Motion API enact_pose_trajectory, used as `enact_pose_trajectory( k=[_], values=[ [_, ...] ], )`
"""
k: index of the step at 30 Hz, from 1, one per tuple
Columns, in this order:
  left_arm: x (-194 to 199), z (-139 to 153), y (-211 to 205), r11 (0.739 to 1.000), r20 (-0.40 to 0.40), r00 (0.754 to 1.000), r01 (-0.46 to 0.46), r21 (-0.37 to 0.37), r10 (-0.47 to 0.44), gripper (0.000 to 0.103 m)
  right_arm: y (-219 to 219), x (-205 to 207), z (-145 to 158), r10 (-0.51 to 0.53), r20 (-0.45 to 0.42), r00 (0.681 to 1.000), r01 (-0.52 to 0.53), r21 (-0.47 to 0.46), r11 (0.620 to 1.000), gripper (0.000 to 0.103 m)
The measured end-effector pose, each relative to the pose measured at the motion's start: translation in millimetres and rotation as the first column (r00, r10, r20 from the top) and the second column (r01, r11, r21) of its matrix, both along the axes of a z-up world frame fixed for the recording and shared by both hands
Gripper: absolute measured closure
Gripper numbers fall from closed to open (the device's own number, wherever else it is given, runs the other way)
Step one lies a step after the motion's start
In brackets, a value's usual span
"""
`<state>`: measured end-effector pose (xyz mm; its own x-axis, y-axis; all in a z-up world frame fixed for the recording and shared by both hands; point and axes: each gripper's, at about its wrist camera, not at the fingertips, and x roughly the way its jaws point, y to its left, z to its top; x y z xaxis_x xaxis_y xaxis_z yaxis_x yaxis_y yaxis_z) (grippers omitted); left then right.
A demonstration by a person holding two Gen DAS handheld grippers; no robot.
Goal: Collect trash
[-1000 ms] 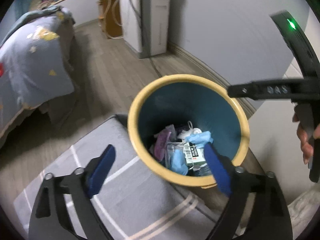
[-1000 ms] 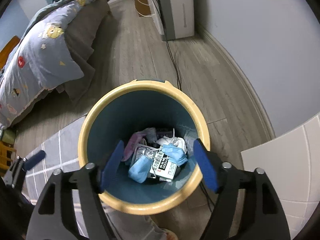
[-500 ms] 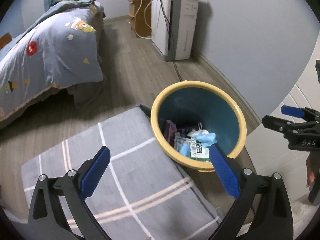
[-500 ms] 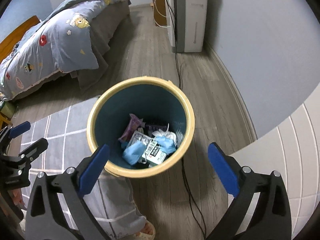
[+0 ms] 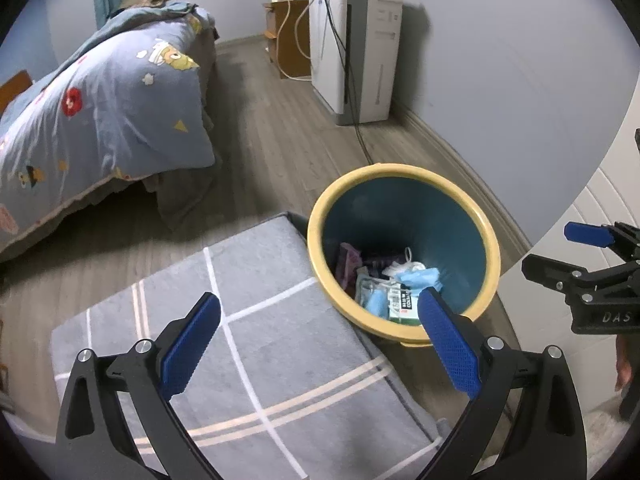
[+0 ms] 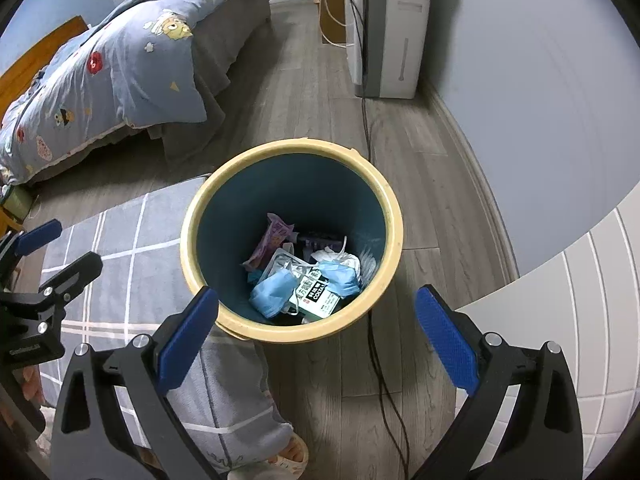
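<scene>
While both tools hang above the floor, the round bin with a yellow rim and dark teal inside stands at the centre of the right wrist view, open side up, so whatever is let go over it would drop straight in. Its bottom already carries a heap of rubbish: crumpled pale-blue face masks, a white carton with black lettering and a purple wrapper. The right gripper has its blue pads spread as wide as they go, with nothing between them, and the left gripper is equally wide and empty, over the grey rug with white crossing lines at lower left of its frame. A black cable runs past the bin's right side.
</scene>
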<state>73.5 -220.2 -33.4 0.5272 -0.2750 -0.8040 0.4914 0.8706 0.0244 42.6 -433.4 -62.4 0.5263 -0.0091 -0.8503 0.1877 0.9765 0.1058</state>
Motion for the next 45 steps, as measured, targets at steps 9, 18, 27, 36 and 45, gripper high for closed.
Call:
enact_pose_trajectory(
  k=[9,18,27,36,45],
  values=[
    [-2.2,1.2,0.2,1.000,0.008,1.000,0.004,0.004,-0.004,0.005,-3.6,-1.5,1.4,-0.027,0.006,1.000,0.027,0.005,1.000,0.006],
    [-3.1,0.9,-0.6,1.000,0.003,1.000,0.007,0.004,-0.007,0.005,-4.6,-0.3,2.4,-0.030,0.006,1.000,0.030,0.004,1.000,0.006],
    [-5.1,1.5,-5.0,1.000,-0.003,1.000,0.013,0.009,-0.013,0.005,-7.1,0.4,-1.4,-0.034,0.003,0.999,0.034,0.005,0.999,0.006],
    [-4.8,1.1,-5.3,1.000,-0.004,1.000,0.012,0.007,-0.012,0.005,-7.1,0.9,-1.9,-0.042,0.001,0.999,0.042,0.004,0.999,0.006],
    [-5.3,0.7,-5.9,1.000,-0.006,1.000,0.015,0.007,-0.015,0.005,-5.7,0.3,-2.0,-0.046,0.002,0.999,0.046,0.002,0.999,0.006]
  ],
)
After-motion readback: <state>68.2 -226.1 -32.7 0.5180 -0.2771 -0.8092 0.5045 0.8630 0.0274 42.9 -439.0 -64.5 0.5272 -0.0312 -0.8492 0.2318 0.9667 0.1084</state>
